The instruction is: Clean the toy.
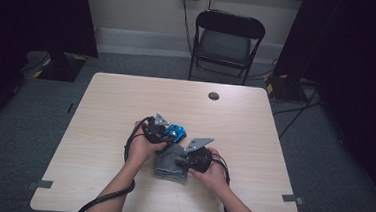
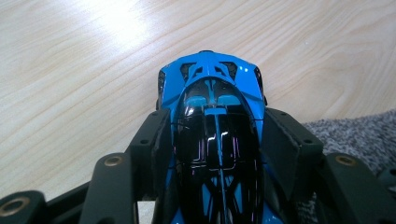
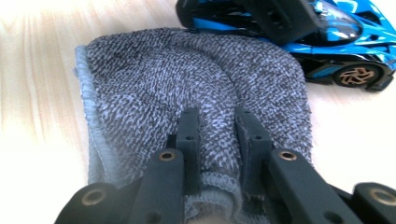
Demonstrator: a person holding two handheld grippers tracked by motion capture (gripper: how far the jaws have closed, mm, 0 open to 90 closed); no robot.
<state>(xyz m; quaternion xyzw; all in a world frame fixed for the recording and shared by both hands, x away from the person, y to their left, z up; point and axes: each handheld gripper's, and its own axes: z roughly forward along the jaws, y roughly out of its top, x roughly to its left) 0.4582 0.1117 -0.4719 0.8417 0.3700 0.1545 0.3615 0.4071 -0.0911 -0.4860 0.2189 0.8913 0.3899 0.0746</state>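
A blue and black toy car [image 2: 210, 79] rests on the wooden table [image 1: 126, 96], its nose pointing away in the left gripper view. My left gripper [image 2: 215, 121] is shut on it, one pad [image 2: 161, 140] against each side. In the high view the left gripper [image 1: 166, 133] holds the car [image 1: 177, 132] near the table's middle. A grey knitted cloth [image 3: 187, 70] lies flat beside the car [image 3: 336, 42]. My right gripper [image 3: 217, 116] is shut on a raised fold at the cloth's near edge. From above, the right gripper [image 1: 184, 160] sits over the cloth [image 1: 167, 164].
A black folding chair [image 1: 228, 41] stands beyond the table's far edge. A dark round cable hole [image 1: 214, 96] sits near that edge. Grey tape marks [image 1: 44, 184] lie at the near corners. Cables trail on the floor at the right.
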